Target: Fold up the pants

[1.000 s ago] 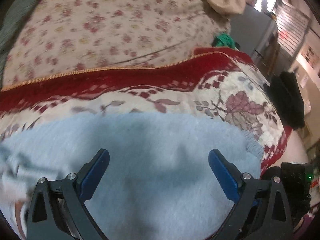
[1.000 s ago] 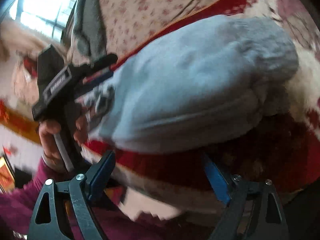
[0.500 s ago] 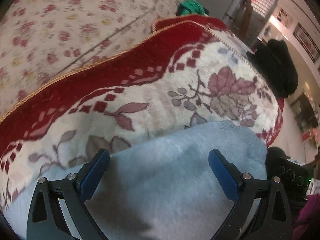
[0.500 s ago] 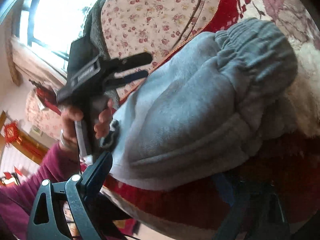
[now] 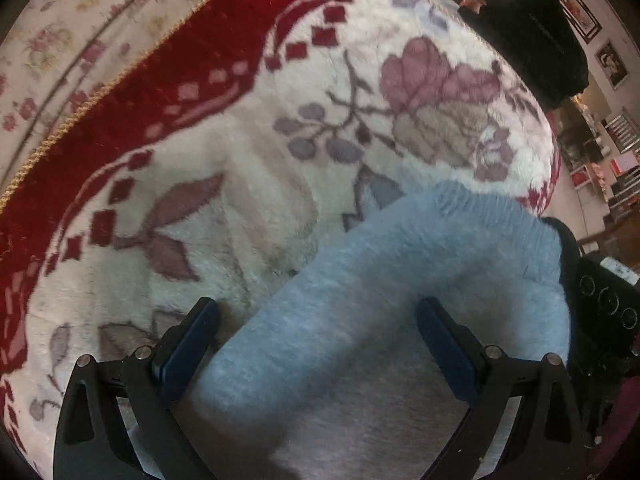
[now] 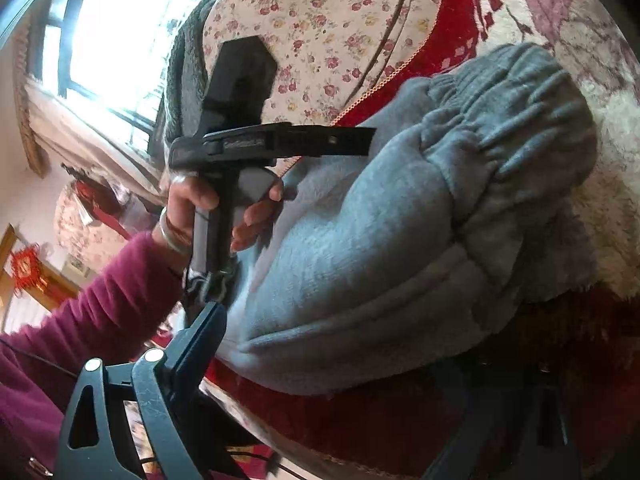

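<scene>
- Plush blanket [image 5: 248, 184], cream with mauve flowers and a deep red border, fills the left wrist view, lying over a small-flowered bedspread [image 5: 60, 40] at upper left.
- Pale blue fleece pants [image 5: 400, 300] lie on the blanket at lower right in this view, one fuzzy end reaching up toward the blanket's flower print.
- Left gripper [image 5: 316, 336] hangs over the pants with its blue-padded jaws spread wide and nothing between them; the left pad sits over bare blanket, the right over the fleece.
- Dark bundle [image 5: 532, 36] sits past the blanket's far edge at upper right, with framed pictures on the wall behind it; part of the other gripper's black body shows at the right edge.
- Bright window [image 6: 120, 36] with a curtain lights the upper left of the right wrist view; the flowered bedspread [image 6: 328, 28] and the red-bordered blanket [image 6: 460, 24] run across the top.
- Pants [image 6: 420, 240] lie folded into a thick bundle on the blanket, the gathered waistband [image 6: 516, 120] at upper right and a striped drawstring at the left end.
- Left gripper [image 6: 360, 140], seen side-on, is held by a hand [image 6: 224, 208] in a maroon sleeve above the bundle's left end.
- Right gripper [image 6: 348, 344] is released: its left finger [image 6: 200, 340] stands clear just beside the bundle's lower edge, while the right finger is lost in shadow against the red border.
</scene>
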The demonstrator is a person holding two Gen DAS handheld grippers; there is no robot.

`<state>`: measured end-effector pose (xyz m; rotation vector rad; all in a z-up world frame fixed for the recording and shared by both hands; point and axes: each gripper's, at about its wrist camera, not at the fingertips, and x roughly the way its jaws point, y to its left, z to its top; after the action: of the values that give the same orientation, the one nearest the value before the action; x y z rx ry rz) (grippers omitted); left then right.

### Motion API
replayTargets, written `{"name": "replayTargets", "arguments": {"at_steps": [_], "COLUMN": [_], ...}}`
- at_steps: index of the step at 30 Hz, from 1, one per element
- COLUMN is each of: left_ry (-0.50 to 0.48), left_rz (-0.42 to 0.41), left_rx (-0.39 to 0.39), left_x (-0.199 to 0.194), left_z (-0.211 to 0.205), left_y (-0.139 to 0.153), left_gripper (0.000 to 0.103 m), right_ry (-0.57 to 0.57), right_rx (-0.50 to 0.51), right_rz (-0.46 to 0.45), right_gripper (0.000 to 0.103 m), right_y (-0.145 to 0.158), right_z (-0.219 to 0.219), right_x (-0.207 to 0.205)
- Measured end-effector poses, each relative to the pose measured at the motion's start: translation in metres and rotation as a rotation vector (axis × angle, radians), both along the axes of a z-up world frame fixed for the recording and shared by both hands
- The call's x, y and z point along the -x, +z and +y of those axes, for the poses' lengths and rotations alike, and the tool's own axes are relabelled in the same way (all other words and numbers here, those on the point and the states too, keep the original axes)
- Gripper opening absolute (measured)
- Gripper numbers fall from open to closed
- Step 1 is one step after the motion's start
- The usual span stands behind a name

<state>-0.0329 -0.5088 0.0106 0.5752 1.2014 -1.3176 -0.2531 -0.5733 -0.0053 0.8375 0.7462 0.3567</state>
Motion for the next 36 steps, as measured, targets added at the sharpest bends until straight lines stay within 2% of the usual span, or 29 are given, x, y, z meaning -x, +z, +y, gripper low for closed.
{"name": "replayTargets", "arguments": {"at_steps": [1,3,4,5,7,8,10,15,18,23,30,36], "left_ry": [-0.006,-0.009,0.001,0.018,0.064,0.078,0.084,0.104,0.130,0.168,0.272,0.384], "left_rz": [-0.016,-0.057,-0.059,-0.057,-0.010,0.008,0.002,-0.026,-0.039,-0.087,-0.158,-0.208], "left_rx": [0.003,0.031,0.042,0.051,0.073,0.081,0.097,0.124,0.172,0.251,0.359,0.432], "left_x": [0.003,0.008,0.007,0.005,-0.005,-0.008,-0.005,0.003,0.003,0.006,0.000,-0.003], "left_z": [-0.001,0.002,0.005,0.008,0.015,0.018,0.022,0.029,0.040,0.068,0.140,0.211], "left_y": [-0.002,-0.001,0.001,0.002,0.007,0.010,0.014,0.025,0.044,0.085,0.144,0.173], "left_gripper": [0.095,0.086,0.076,0.059,0.032,0.025,0.020,0.017,0.017,0.016,0.015,0.010], "right_ry": [-0.006,-0.027,-0.038,-0.038,-0.032,-0.027,-0.013,0.016,0.037,0.092,0.232,0.366], "right_rx": [0.005,-0.064,-0.126,-0.178,-0.212,-0.201,-0.171,-0.128,-0.102,-0.057,0.026,0.083], "right_rz": [0.023,0.043,0.048,0.051,0.047,0.038,0.012,-0.033,-0.072,-0.150,-0.276,-0.358], "right_gripper": [0.080,0.063,0.060,0.053,0.047,0.044,0.041,0.038,0.036,0.035,0.030,0.028], "right_y": [-0.001,-0.007,-0.011,-0.014,-0.014,-0.011,-0.002,0.017,0.024,0.055,0.103,0.136], "right_z": [-0.001,-0.008,-0.014,-0.019,-0.021,-0.020,-0.017,-0.013,-0.010,0.003,0.045,0.100], "right_x": [-0.002,-0.006,-0.008,-0.009,-0.010,-0.009,-0.008,-0.010,-0.008,-0.013,-0.031,-0.057]}}
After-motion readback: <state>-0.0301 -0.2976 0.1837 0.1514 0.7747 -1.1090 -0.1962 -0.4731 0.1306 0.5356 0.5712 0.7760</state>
